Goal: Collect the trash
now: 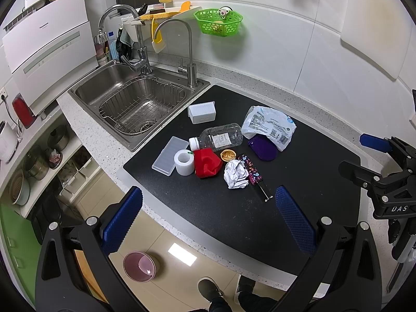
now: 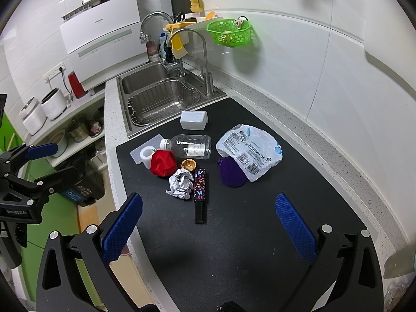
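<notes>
Both grippers, left gripper point(image 1: 209, 215) and right gripper point(image 2: 209, 223), hang released above the mat's point(image 2: 234, 234) near edge; I fear nudging the crumpled paper point(image 2: 180, 183) against the bottle point(image 2: 191, 146), rolling it.

Purple pouch point(image 2: 231, 173) half under wrapper point(image 2: 251, 150)

At the right edge of the left wrist view, the right gripper point(image 1: 375, 156) carries white letters "DAS" on its black body. At the left edge of the right wrist view, the left gripper point(image 2: 49, 160) bears "GenRobot.AI". Print on the plastic bag point(image 2: 251, 152) and the bottle label point(image 2: 194, 150) is too small to read.
</notes>
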The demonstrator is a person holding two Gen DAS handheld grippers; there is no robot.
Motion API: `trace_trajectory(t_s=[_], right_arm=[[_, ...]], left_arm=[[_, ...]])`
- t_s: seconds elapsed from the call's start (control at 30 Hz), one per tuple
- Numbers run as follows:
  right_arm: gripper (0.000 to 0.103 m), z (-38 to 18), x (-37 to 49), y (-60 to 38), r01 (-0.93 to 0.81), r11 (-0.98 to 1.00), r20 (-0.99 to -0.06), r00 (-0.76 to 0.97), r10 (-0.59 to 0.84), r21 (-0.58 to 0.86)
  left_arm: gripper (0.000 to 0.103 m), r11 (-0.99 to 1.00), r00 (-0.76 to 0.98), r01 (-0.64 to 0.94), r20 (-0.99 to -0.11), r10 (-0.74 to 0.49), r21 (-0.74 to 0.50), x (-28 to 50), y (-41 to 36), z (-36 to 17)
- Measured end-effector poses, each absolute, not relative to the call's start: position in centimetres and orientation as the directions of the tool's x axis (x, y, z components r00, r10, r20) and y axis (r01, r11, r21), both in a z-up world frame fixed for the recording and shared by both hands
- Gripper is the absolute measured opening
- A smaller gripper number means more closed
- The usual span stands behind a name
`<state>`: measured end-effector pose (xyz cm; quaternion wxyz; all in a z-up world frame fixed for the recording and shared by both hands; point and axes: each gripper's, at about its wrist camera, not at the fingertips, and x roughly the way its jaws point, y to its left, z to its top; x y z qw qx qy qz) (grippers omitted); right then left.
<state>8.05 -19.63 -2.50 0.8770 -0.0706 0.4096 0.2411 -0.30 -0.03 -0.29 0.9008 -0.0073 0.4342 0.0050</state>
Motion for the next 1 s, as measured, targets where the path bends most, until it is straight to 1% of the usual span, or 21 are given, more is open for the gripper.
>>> trace_trajectory(t_s=[1.0], right_arm=[[0.098,-2.54,8.25,-19.67,-0.481,0.874,-0.755,0.546,0.364,0.073]], left_arm=[[0.100,1.000,0.620,-0.015,-0.785,0.002,-0.009,-0.22,-0.06,-0.38]])
